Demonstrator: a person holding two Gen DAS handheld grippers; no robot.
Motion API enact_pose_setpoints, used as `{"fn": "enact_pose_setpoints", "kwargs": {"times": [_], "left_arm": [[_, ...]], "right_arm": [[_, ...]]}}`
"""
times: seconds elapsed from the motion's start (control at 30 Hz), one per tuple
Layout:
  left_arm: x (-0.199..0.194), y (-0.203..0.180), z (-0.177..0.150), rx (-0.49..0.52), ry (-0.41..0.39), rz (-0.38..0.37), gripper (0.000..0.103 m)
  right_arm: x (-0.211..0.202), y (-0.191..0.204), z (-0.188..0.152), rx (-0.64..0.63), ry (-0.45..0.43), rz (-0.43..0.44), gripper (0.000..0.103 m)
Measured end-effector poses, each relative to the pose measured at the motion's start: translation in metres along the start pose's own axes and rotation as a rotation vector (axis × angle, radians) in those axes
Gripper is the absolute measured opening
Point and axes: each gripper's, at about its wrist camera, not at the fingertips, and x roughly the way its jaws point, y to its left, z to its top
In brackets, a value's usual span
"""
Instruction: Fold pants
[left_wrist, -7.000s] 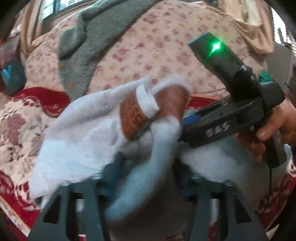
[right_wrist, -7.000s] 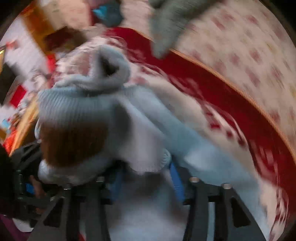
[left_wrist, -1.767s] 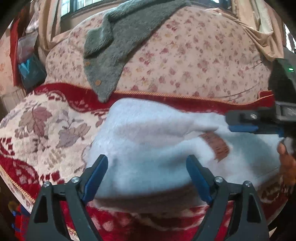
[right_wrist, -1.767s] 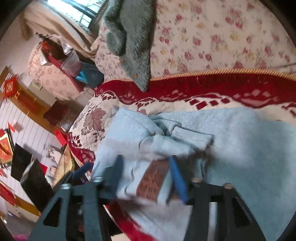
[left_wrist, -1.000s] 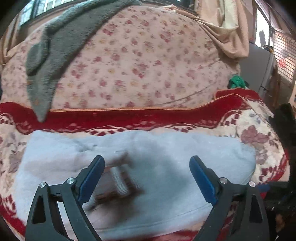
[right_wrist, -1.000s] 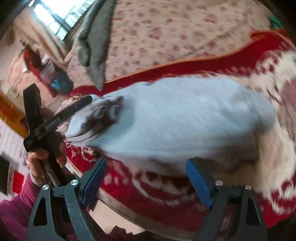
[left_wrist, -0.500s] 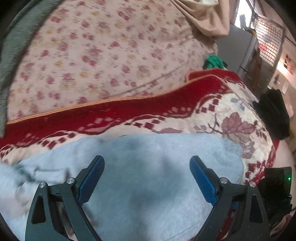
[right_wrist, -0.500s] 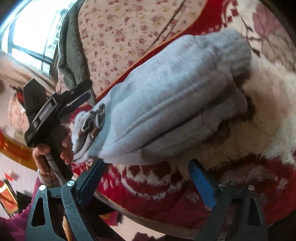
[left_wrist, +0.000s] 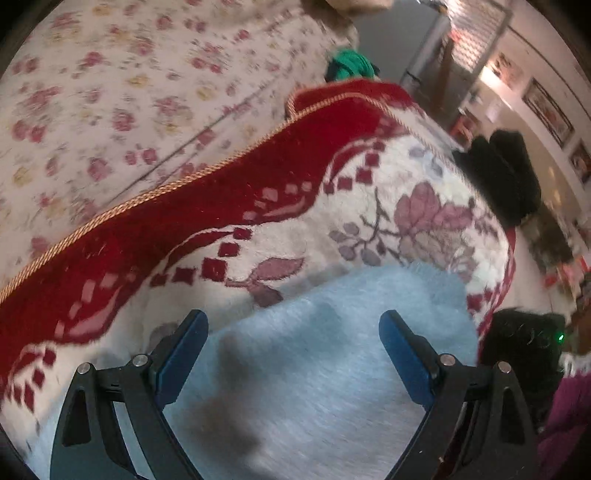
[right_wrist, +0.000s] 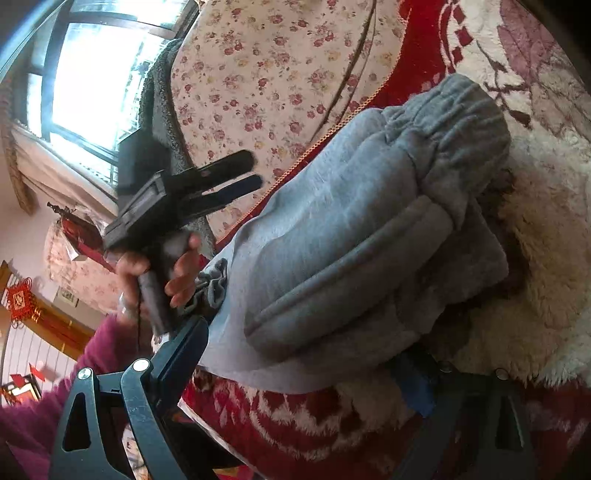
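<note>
Pants are lying folded in a thick bundle on the red and cream blanket, right in front of both tools. Our left gripper hangs over the pale blue fleece with its jaws spread wide and nothing between them. Our right gripper sits at the near edge of the bundle, jaws apart too — it looks like the near edge lies in the gap, but not pinched as far as we can tell.

Handling guess: this stuff is soft, fluffy and floppy, light enough, but bulky once stacked, so the layers will want to slide and puff open. We'd grab at the ribbed waistband on the far right of the right tool, or along a firm folded edge, and pinch all the layers at once.

Hard to see: the right tool's right finger is half buried under the fabric, the left view is smeared with blur, and the drawstring end by our left hand is a muddle — we can't tell how many layers are in there.
</note>
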Motion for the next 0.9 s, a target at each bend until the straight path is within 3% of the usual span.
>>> {"fn": "enact_pose_setpoints", "kwargs": {"times": [0.17,0.37,0.6,0.73,0.8,0.9], "left_arm": [[0.016,0.011,0.009,0.086,0.080,0.010,0.093],[0.041,0.021,0.016,0.130,0.189,-0.111,0.093],[0.084,-0.007,0.017,0.188,0.303,-0.176,0.093],[0.083,-0.015,0.011,0.189,0.292,-0.186,0.073],[0.076,-0.013,0.011,0.180,0.268,-0.186,0.059],[0.064,-0.009,0.010,0.159,0.232,-0.163,0.038]], "right_arm": [[-0.004,-0.001,-0.004,-0.019,-0.015,0.021,0.096],[-0.007,-0.001,-0.007,-0.045,-0.035,0.027,0.096],[-0.003,0.005,-0.008,-0.106,-0.031,-0.004,0.096],[0.006,0.007,-0.002,-0.110,-0.009,-0.046,0.091],[0.008,0.003,0.003,-0.084,-0.008,-0.059,0.065],[0.006,-0.002,0.009,-0.027,-0.013,-0.023,0.052]]}}
